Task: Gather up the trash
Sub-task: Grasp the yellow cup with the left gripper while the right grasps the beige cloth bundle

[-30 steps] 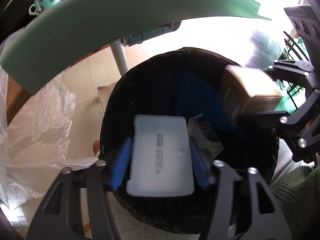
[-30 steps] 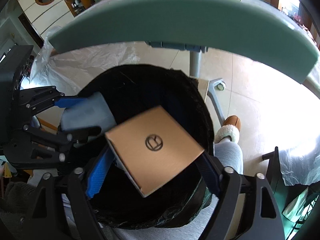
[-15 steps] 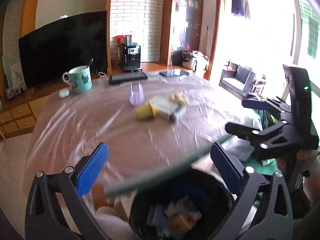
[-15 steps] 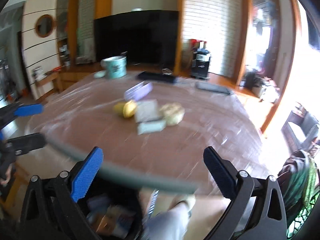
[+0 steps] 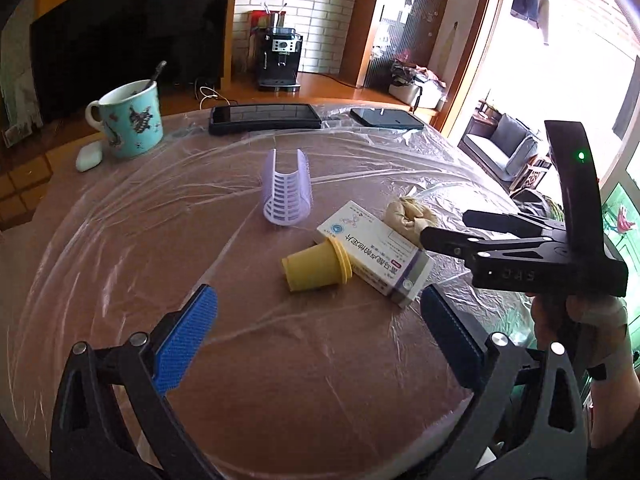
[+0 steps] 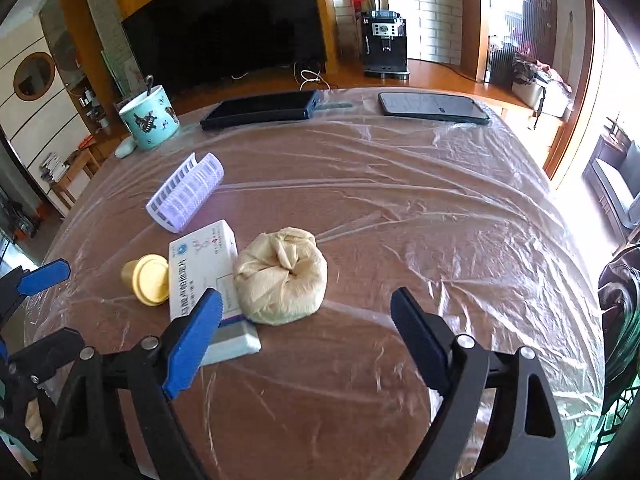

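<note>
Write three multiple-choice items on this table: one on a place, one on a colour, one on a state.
1. Where is the medicine box?
A. between the yellow cap and the beige bundle
B. inside the mug
C. on a tablet

2. What colour is the slotted plastic holder?
A. red
B. pale purple
C. black

3. How are the left tongs and right tongs?
A. both shut on trash
B. one open, one shut
C. both open, empty

Answers: 1 A, the box lies with the cap on one side and the bundle on the other. 2 B, it is lilac in both views. 3 C, the blue pads stand wide apart.
</note>
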Motion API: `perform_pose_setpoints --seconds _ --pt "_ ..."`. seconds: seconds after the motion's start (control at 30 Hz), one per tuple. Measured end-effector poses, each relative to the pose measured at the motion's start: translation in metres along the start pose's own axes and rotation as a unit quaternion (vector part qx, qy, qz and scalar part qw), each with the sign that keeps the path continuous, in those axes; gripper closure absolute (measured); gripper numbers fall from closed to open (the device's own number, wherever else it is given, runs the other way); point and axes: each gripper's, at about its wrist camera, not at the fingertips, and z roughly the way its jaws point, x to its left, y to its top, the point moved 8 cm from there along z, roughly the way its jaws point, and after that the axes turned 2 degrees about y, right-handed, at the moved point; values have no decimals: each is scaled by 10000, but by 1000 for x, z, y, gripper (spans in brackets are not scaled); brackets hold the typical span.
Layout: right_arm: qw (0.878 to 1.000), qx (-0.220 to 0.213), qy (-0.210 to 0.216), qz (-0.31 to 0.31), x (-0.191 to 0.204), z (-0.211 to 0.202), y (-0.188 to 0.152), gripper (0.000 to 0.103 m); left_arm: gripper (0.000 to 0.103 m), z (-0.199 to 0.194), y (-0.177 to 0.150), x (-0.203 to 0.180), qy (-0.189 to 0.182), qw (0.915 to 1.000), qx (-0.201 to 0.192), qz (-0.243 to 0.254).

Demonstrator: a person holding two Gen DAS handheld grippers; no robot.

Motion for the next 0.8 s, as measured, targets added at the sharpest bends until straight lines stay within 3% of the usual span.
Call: perform_pose_setpoints --seconds 0.27,0.43,0.53,0.6,0.8 --pt "9998 152 78 -37 3 20 9 28 28 37 6 6 88 9996 281 1" --pt "9995 176 211 -122 11 18 11 28 30 45 7 13 30 9993 350 -136" --pt "9996 125 -25 -261 12 20 11 28 34 48 9 14 102 9992 369 -115" --pt "9998 145 31 -135 9 22 13 28 39 50 8 14 120 9990 423 -83" --pt "9997 233 41 18 -2 25 14 28 40 50 7 17 116 9987 481 -93"
